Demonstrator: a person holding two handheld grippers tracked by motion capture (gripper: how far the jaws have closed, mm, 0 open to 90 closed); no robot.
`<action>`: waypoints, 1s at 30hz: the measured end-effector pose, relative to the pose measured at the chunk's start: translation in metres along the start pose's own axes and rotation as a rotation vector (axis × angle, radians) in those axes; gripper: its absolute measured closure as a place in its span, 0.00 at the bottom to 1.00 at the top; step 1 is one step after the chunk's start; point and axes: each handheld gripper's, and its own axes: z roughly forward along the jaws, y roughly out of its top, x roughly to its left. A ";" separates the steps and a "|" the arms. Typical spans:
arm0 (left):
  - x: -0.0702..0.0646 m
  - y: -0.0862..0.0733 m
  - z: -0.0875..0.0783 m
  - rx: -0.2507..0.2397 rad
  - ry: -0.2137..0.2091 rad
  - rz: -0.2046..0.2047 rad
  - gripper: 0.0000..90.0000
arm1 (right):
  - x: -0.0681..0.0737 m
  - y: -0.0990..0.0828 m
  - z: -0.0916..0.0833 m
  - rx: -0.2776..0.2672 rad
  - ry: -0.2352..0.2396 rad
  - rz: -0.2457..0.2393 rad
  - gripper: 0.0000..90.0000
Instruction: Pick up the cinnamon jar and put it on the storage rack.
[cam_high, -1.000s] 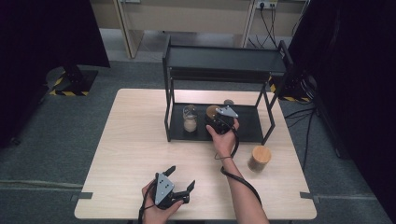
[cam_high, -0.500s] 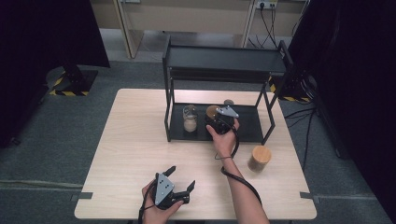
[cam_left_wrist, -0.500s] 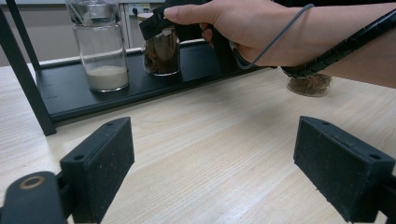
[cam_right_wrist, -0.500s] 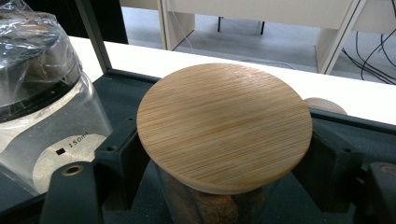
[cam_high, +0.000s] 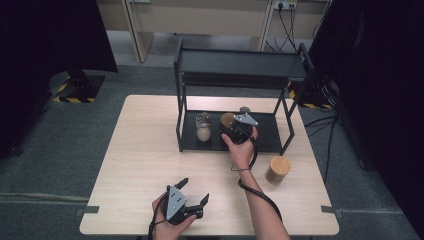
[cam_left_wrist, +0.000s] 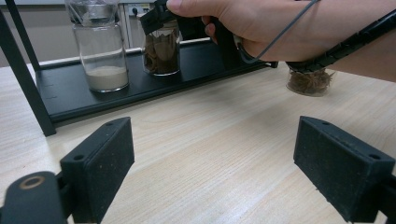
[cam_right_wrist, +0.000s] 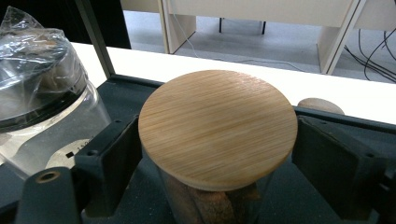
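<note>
While the right tongs (cam_right_wrist: 217, 154) sit around the bamboo-lidded jar (cam_right_wrist: 218, 128) on the rack's lower shelf (cam_high: 267, 135), at 12 o'clock on the surface (cam_high: 145, 150), their jaws have just been opening — pads now off the jar. Left tongs (cam_high: 195, 191) rest at 6 o'clock — wide open, empty.

Grey carpet floor (cam_high: 60, 150); beige cabinets (cam_high: 200, 20) behind; black curtains (cam_high: 45, 35) at both sides.

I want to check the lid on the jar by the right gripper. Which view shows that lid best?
The right gripper view: the lid is close and seen whole from above. In the high view it is small. In the left gripper view the hand hides the jar's top.
</note>
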 end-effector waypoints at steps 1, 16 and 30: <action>0.000 0.000 0.000 0.000 0.000 0.000 0.13 | 0.000 0.000 0.000 0.000 0.001 0.002 0.17; 0.000 0.000 0.000 -0.001 0.001 0.001 0.13 | -0.003 -0.001 -0.004 0.012 0.019 0.013 0.12; 0.000 0.000 0.000 -0.001 0.000 0.003 0.13 | -0.005 -0.005 -0.011 0.027 0.043 0.031 0.06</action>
